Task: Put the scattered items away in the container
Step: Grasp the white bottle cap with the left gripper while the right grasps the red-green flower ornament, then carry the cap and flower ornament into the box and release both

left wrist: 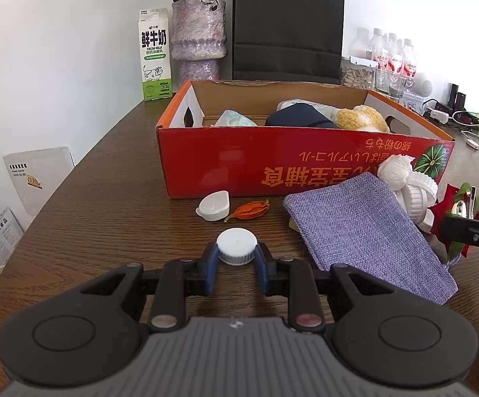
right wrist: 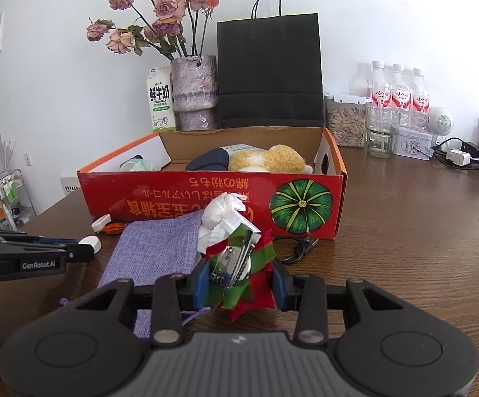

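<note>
The red cardboard box point(left wrist: 239, 162) stands open on the wooden table and holds a yellow plush toy point(left wrist: 362, 117), a dark pouch and a pale packet. My left gripper point(left wrist: 237, 261) is shut on a white bottle cap point(left wrist: 237, 246) in front of the box. My right gripper point(right wrist: 241, 278) is closed around a red and green ornament with a silver bell point(right wrist: 236, 264), low over the table; it also shows in the left wrist view point(left wrist: 457, 211). A purple cloth pouch point(left wrist: 365, 231), a white flip cap point(left wrist: 213, 205), a dried orange flower point(left wrist: 251, 210) and white plastic pieces point(left wrist: 411, 192) lie before the box.
A milk carton point(left wrist: 155, 54), a purple vase point(left wrist: 198, 36) with dried roses, a black paper bag point(left wrist: 287, 23), bottles point(right wrist: 400, 96), a jar of seeds point(right wrist: 345, 122) and a tin stand along the back wall. Chargers and cables point(right wrist: 464, 158) lie at the right. A black cable point(right wrist: 300, 248) lies by the box.
</note>
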